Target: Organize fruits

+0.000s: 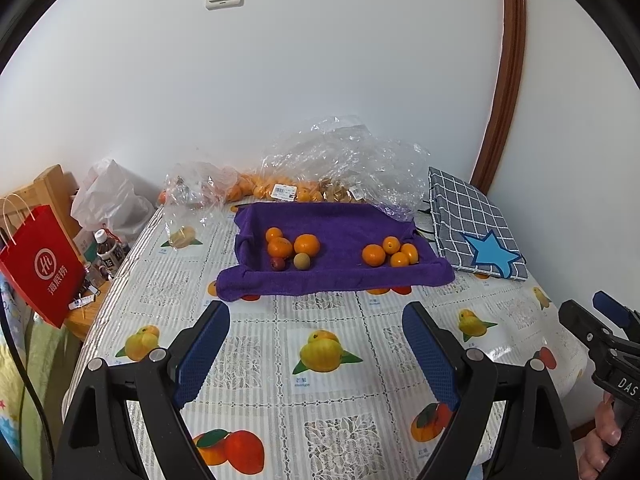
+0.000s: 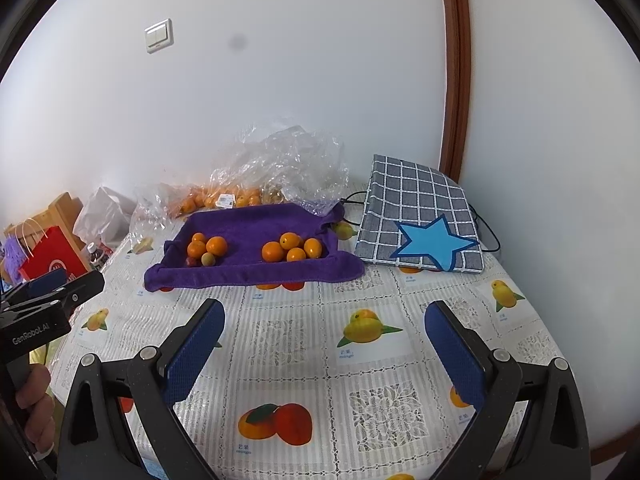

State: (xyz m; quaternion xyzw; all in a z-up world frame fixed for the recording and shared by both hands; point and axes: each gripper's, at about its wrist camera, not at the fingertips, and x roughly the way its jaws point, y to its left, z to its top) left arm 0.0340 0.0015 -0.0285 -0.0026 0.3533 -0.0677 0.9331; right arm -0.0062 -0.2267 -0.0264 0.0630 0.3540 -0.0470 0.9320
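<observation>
White wall backs a table (image 1: pixel 320 360) covered in a fruit-print cloth, and on its far half lies a purple towel (image 1: pixel 332 280) with raised edges. On the towel the fruits sit in two clusters, well apart. One cluster (image 1: pixel 290 250) on the towel's left holds three orange citrus, a small dark red fruit (image 1: pixel 277 264) and a pale brownish round fruit (image 1: pixel 302 260), all touching or just beside each other. Another cluster (image 1: pixel 390 254) on the right holds four orange citrus, packed together. Behind the towel, crumpled clear plastic bags (image 1: pixel 340 160) hold more orange fruit against the wall. Right of the towel lies a grey checked pouch (image 1: pixel 472 224) with a blue star on it. Off the table's left edge stands a red paper bag (image 1: pixel 40 268).

Nearer the cameras, the left tool (image 1: pixel 316 344) hovers over the bare cloth with its blue-padded fingers wide apart and nothing between them. Likewise the right tool (image 2: pixel 324 344) is spread open and empty, short of the towel.
</observation>
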